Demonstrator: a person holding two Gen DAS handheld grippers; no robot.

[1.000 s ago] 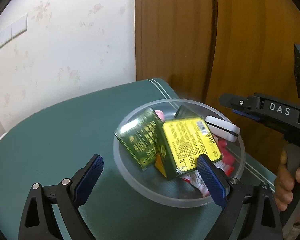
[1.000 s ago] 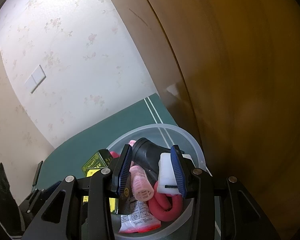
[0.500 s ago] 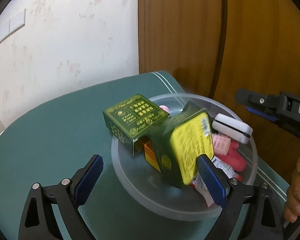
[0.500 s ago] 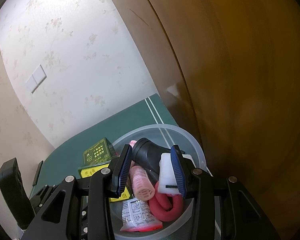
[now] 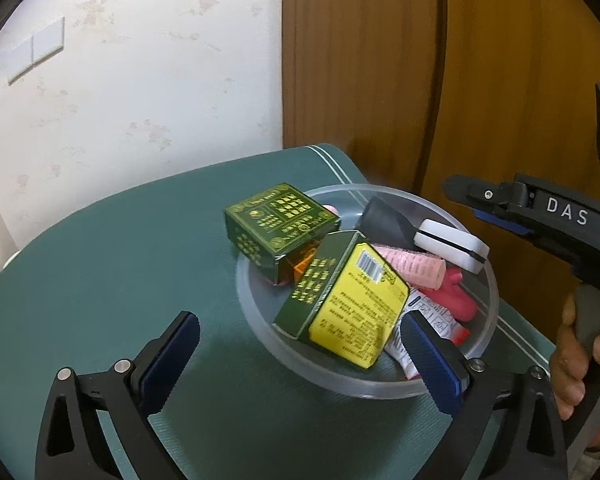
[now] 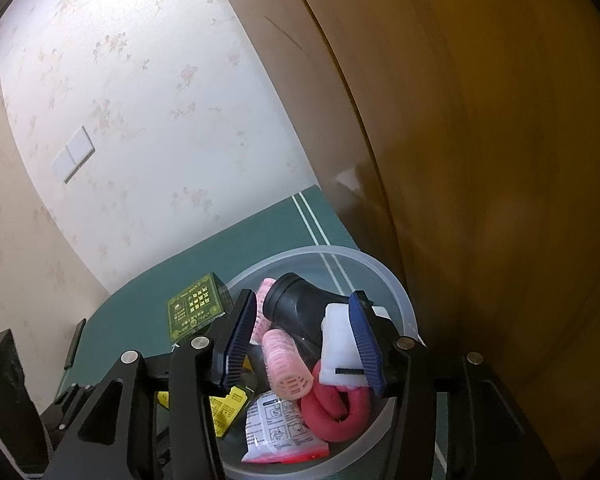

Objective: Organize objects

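Clear round plastic bowl (image 5: 260, 320): white rectangular case (image 6: 340, 344) at three o'clock between opening right gripper (image 6: 304, 344) jaws; left gripper (image 5: 300, 360) opening, empty.

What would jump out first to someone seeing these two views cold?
The clear plastic bowl on the green table, piled high, grabs the eye. Two green boxes stand out: a yellow-backed one tipped against the near rim, and another perched on the far left rim. Behind them lie a pink roller, a white case and a red looped piece. The left claw gapes empty; the right claw is opening above the pile.
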